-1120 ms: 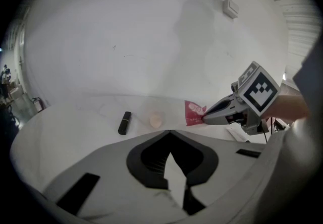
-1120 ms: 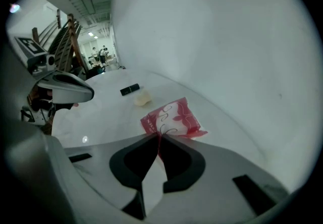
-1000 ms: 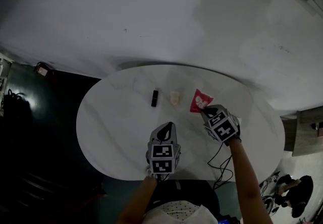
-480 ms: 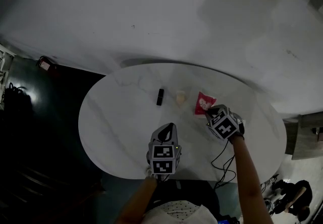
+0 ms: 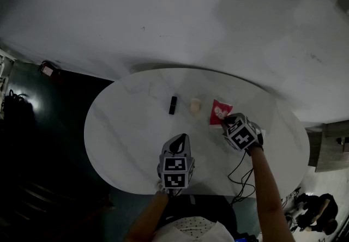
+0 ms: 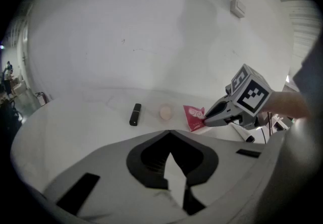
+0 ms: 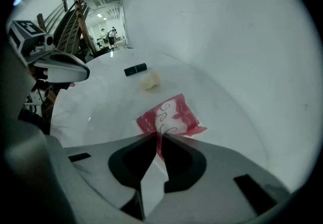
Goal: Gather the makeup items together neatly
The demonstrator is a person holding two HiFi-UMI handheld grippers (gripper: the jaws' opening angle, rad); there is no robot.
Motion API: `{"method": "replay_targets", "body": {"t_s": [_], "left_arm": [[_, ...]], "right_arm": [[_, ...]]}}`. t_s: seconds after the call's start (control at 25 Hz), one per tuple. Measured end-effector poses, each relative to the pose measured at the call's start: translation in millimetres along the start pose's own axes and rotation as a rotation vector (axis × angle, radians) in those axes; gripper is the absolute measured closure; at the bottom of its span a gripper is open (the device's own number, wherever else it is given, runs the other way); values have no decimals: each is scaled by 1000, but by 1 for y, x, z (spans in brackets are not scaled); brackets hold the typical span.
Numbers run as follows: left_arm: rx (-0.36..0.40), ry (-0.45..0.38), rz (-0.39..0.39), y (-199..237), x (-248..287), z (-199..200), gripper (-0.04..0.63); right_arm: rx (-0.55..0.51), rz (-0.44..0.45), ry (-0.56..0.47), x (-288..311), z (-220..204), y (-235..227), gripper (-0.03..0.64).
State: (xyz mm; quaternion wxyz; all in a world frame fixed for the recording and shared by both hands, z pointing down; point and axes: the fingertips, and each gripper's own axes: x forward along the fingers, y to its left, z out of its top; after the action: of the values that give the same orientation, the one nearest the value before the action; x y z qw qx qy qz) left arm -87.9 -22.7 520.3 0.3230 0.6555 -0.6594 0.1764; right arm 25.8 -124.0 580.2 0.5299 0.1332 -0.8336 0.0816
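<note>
Fronting a white wall (image 5: pixel 163 12) stands an oval table (image 5: pixel 125 137).

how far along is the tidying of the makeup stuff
Looks nearly done: the black tube, the beige puff and the red packet lie in a row on the table. The right gripper pinches the packet's corner; the left gripper is shut, empty. Left: release, close gaps.
</note>
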Motion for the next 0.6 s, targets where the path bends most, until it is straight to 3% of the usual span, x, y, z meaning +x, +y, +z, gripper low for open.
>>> {"method": "replay_targets", "body": {"t_s": [0.6], "left_arm": [[-18,-4,19,7,0,-1,566]], "right_arm": [[69,-45,-35,-2,2,-6,503]]}}
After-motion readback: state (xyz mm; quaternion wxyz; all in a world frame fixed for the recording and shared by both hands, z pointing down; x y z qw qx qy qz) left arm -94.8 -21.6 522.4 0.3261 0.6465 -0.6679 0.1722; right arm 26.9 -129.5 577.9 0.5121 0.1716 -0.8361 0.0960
